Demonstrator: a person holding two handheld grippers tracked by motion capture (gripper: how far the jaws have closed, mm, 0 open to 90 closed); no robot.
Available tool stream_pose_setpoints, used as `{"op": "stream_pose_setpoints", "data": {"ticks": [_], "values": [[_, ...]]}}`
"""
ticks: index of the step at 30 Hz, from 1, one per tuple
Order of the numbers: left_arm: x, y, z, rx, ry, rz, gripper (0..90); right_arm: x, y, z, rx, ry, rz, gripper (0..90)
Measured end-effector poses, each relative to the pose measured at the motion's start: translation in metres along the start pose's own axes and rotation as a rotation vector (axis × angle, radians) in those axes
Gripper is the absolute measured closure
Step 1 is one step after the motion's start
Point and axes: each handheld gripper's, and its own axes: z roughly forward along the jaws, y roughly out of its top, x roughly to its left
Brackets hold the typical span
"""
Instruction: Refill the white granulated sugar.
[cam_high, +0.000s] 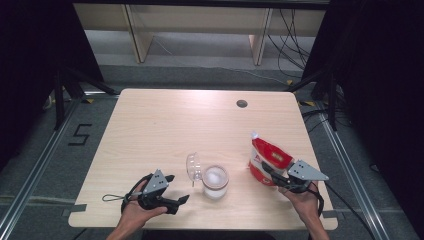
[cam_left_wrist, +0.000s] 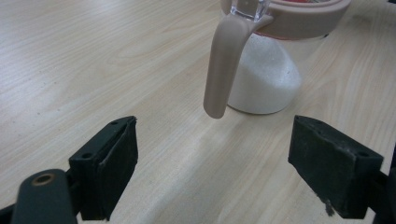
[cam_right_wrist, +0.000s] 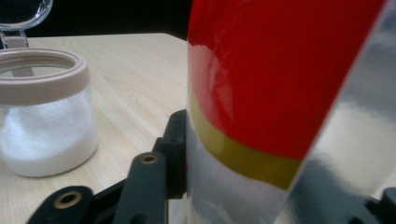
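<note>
A clear jar (cam_high: 215, 181) with a beige rim stands near the table's front middle, partly full of white granules, its hinged lid (cam_high: 194, 166) swung open to the left. In the left gripper view the jar (cam_left_wrist: 266, 79) and its beige clasp (cam_left_wrist: 224, 70) hang just beyond my left gripper (cam_left_wrist: 215, 168), which is open with nothing between its jaws. That left gripper (cam_high: 178, 188) lies left of the jar. A red and silver pouch (cam_high: 267, 160) stands upright on the right. My right gripper (cam_high: 272, 175) has the pouch (cam_right_wrist: 280, 93) between its jaws, the left pad against it. The jar (cam_right_wrist: 44, 126) sits beyond.
The light wooden table (cam_high: 150, 125) has a round cable hole (cam_high: 242, 103) at the back right. The table's front edge runs just under both hands. Beyond the table are grey floor, shelf legs and loose cables.
</note>
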Motion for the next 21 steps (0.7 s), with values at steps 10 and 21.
{"op": "stream_pose_setpoints", "data": {"ticks": [10,21], "values": [[0.0,0.0,0.0,-0.002,0.005,0.0,15.4,0.005,0.008,-0.01,0.019,-0.036,0.111,41.7],[-0.001,0.0,0.0,-0.007,0.0,-0.009,15.4,0.011,0.007,-0.029,0.04,-0.07,0.15,35.2]]}}
